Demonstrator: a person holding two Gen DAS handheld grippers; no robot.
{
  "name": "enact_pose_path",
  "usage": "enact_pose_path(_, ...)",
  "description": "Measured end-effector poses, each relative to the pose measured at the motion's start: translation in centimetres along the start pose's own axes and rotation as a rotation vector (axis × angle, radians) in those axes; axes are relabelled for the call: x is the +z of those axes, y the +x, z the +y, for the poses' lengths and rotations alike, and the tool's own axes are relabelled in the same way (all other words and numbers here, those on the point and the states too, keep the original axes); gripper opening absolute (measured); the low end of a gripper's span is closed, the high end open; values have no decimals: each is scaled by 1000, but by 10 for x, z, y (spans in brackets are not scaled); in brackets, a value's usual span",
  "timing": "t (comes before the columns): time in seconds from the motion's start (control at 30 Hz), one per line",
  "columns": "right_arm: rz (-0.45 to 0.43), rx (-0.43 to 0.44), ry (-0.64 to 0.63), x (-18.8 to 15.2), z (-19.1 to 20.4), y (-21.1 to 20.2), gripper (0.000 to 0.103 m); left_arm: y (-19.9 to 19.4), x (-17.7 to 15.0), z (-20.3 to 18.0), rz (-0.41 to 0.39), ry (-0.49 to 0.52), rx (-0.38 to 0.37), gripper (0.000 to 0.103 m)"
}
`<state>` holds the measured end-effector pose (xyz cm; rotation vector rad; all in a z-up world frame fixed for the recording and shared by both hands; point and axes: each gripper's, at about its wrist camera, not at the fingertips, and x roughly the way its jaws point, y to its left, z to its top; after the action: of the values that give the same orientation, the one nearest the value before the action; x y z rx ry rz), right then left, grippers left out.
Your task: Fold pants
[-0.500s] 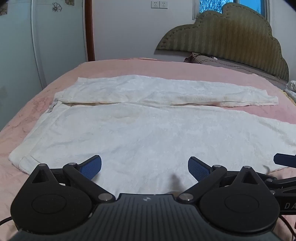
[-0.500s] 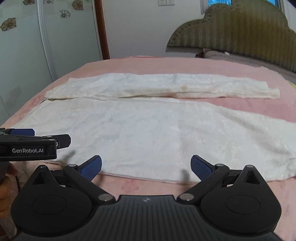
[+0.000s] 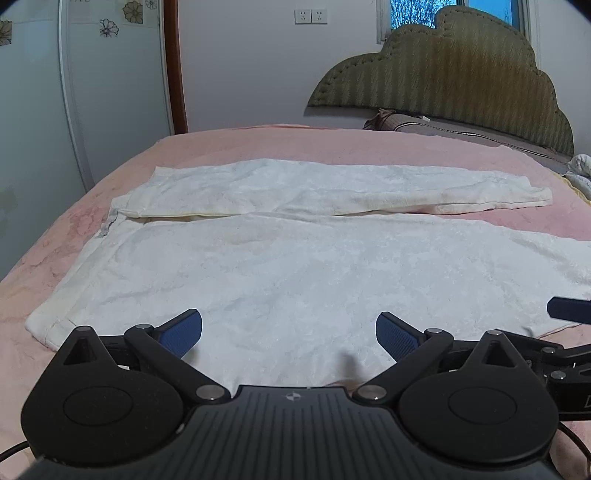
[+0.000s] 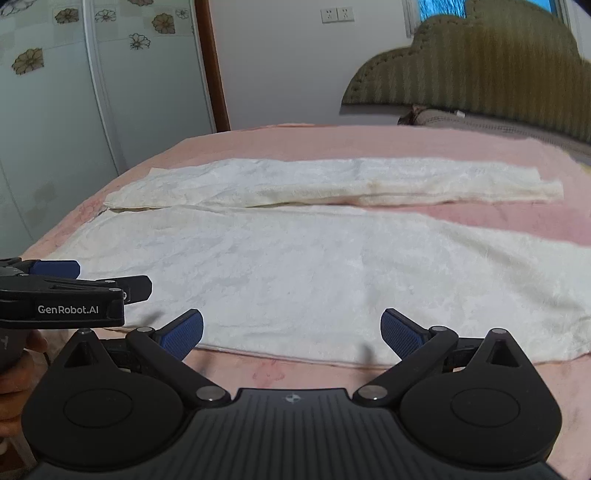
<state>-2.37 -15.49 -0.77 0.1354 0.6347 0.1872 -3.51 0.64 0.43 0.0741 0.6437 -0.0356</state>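
1. A pair of white pants (image 3: 303, 273) lies spread flat on a bed covered with a pink bedspread (image 3: 258, 144).
2. The waistband end sits toward the left side of the bed; the two legs run off to the right, the far leg (image 3: 332, 188) lying straight and narrow, the near leg (image 4: 332, 273) broad and close to the person.
3. A strip of pink shows between the two legs toward their right ends, while nearer the waist they meet.
4. The left gripper (image 3: 289, 332) hangs just above the near edge of the pants, tilted downward. Its jaws are spread wide with nothing between them; the blue pads (image 3: 183, 332) are clear of the cloth.
5. The right gripper (image 4: 291, 332) is likewise tilted downward over the near hem of the close leg, where white cloth gives way to pink bedspread. Its jaws are also released and wide apart, grasping nothing.
6. In the right wrist view the left gripper appears at the left edge, side-on, with part of the hand (image 4: 18, 369) that carries it visible beneath.
7. Beyond the bed stands an olive, scalloped headboard (image 3: 443, 81), with a pillow (image 3: 424, 123) at its foot.
8. A white wall with two sockets (image 3: 311, 16) is behind, and a wardrobe with flower decals (image 4: 55, 110) stands at the left.
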Motion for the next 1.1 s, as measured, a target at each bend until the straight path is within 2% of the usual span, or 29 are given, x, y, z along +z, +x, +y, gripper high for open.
enact_pose_path(0.17, 31, 61, 90, -3, -9, 2, 103, -3, 1, -2, -13, -2, -15, 103)
enact_pose_path(0.37, -57, 71, 42, 1, -1, -7, 103, -1, 5, -6, -23, 35, -15, 102)
enact_pose_path(0.53, -19, 96, 34, 2, 0, -1, 103, 3, 9, -1, -47, 20, -18, 101)
enact_pose_path(0.67, -4, 112, 54, 4, -3, 2, 103, 2, 12, 3, -115, -7, 51, 102)
enact_pose_path(0.73, 4, 115, 60, 6, -4, 3, 103, 2, 15, 4, -127, -1, 56, 102)
enact_pose_path(0.83, 6, 117, 74, 8, -5, 6, 103, 3, 16, 5, -134, -10, 39, 102)
enact_pose_path(0.93, 27, 125, 101, 11, -7, 10, 103, 8, 18, 3, -75, 17, -22, 102)
enact_pose_path(1.0, 23, 95, 80, 13, -5, 10, 103, 11, 19, 4, -44, 9, -52, 102)
enact_pose_path(1.1, -19, -6, 9, 15, 2, 9, 103, 14, 20, 5, -37, -13, -48, 102)
